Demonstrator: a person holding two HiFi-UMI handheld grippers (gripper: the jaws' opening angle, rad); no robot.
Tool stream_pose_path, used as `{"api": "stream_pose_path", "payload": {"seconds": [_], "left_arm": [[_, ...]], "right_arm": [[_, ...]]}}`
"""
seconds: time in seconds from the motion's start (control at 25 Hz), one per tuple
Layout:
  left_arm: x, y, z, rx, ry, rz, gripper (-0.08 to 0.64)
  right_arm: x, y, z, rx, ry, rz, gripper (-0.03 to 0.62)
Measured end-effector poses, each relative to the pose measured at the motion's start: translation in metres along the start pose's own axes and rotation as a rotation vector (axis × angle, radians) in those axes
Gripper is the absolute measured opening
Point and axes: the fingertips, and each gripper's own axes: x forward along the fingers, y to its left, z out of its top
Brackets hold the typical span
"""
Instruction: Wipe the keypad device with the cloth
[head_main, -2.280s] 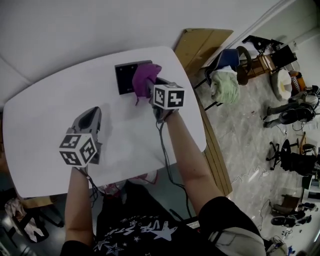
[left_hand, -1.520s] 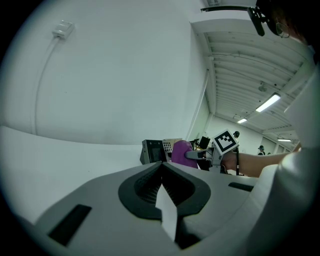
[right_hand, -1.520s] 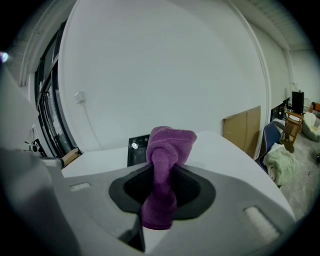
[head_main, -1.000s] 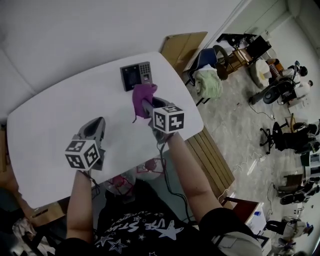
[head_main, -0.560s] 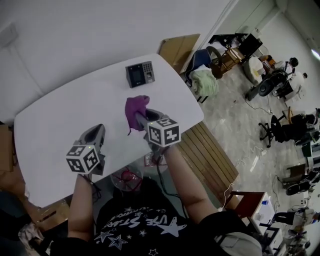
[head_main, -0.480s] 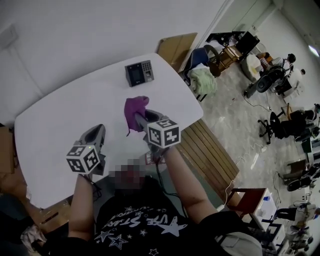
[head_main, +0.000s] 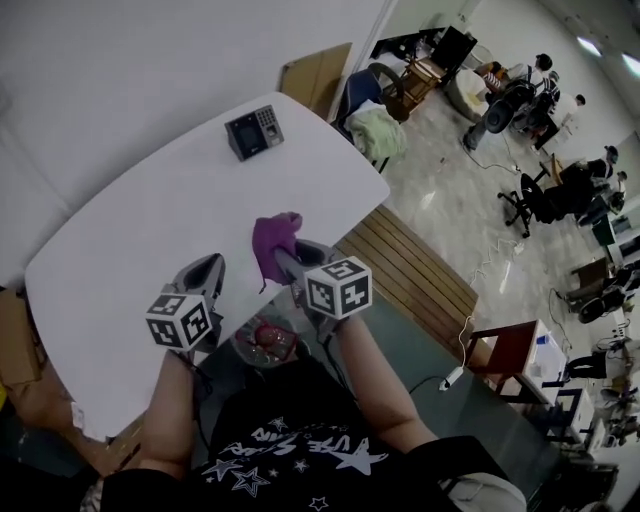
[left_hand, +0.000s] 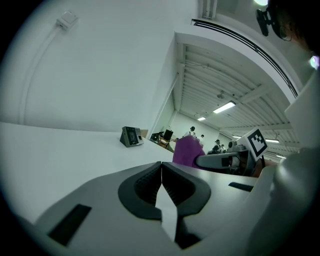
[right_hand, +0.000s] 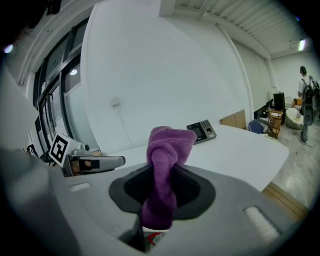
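The dark keypad device stands near the far edge of the white table, far from both grippers; it also shows as a small keypad device in the left gripper view and as the keypad device in the right gripper view. My right gripper is shut on a bunched purple cloth, held above the table's near edge; the cloth stands up from between the jaws. My left gripper is shut and empty, at the near edge to the left. From the left gripper view the cloth shows to the right.
A wooden slatted bench runs beside the table on the right. A chair with a green cloth stands beyond the far corner. A cardboard panel leans by the wall. People sit among office chairs at the back right.
My right gripper has drawn back with the purple cloth from the keypad device to the table's near edge. The view has pulled away, so the device looks farther off. The left gripper stays shut.
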Motion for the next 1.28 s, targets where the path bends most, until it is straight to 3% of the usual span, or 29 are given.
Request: {"api": "stream_pose_path", "payload": {"seconds": [0.24, 0.64, 1.28], "left_arm": [[0.007, -0.030, -0.028, 0.036, 0.051, -0.057, 0.009], [-0.030, -0.085, -0.061, 0.008, 0.041, -0.007, 0.009], [-0.120, -0.209, -0.105, 0.058, -0.030, 0.004, 0.009]], "right_arm": [[-0.026, -0.021, -0.018, 0.034, -0.008, -0.037, 0.098], [-0.088, 0.006, -0.067, 0.083, -0.007, 0.019, 0.098], [-0.229, 0.053, -0.108, 0.068, -0.097, 0.056, 0.098]]}}
